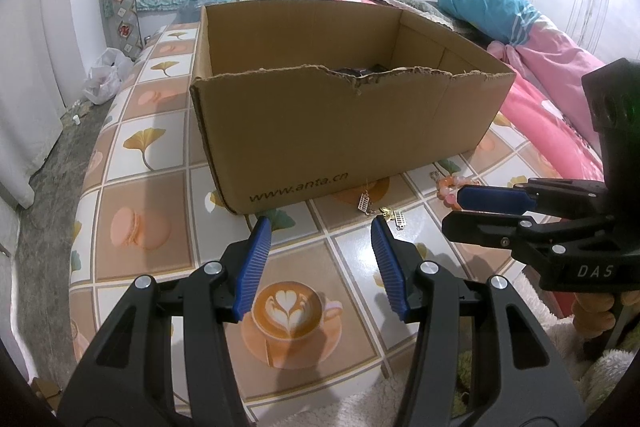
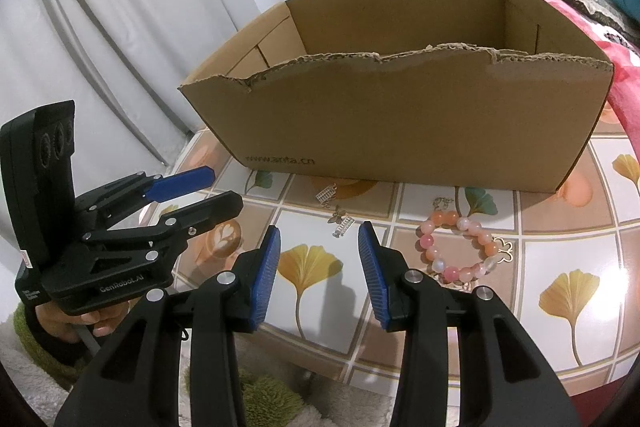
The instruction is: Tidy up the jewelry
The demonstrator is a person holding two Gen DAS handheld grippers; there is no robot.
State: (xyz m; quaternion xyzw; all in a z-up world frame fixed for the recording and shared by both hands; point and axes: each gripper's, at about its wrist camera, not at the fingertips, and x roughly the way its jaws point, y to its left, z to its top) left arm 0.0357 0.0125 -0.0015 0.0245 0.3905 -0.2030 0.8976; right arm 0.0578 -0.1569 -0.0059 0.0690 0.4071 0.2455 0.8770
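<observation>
An open cardboard box (image 1: pixel 320 131) (image 2: pixel 400 131) stands on the patterned table. Small metal earrings (image 1: pixel 365 203) (image 2: pixel 326 195) and a second pair piece (image 1: pixel 398 218) (image 2: pixel 343 225) lie just in front of it. A pink and orange bead bracelet (image 2: pixel 460 247) (image 1: pixel 450 189) lies to their right. My left gripper (image 1: pixel 320 227) is open and empty, just short of the earrings; it also shows in the right wrist view (image 2: pixel 224 191). My right gripper (image 2: pixel 319 233) is open and empty, near the earrings, left of the bracelet; it shows in the left wrist view (image 1: pixel 454 207).
The table (image 1: pixel 152 187) has a tile-print cloth with a rounded front edge. A bed with pink bedding (image 1: pixel 552 75) lies right of the table. A dark item sits inside the box (image 1: pixel 352 71). A white curtain (image 2: pixel 120 27) hangs to the left.
</observation>
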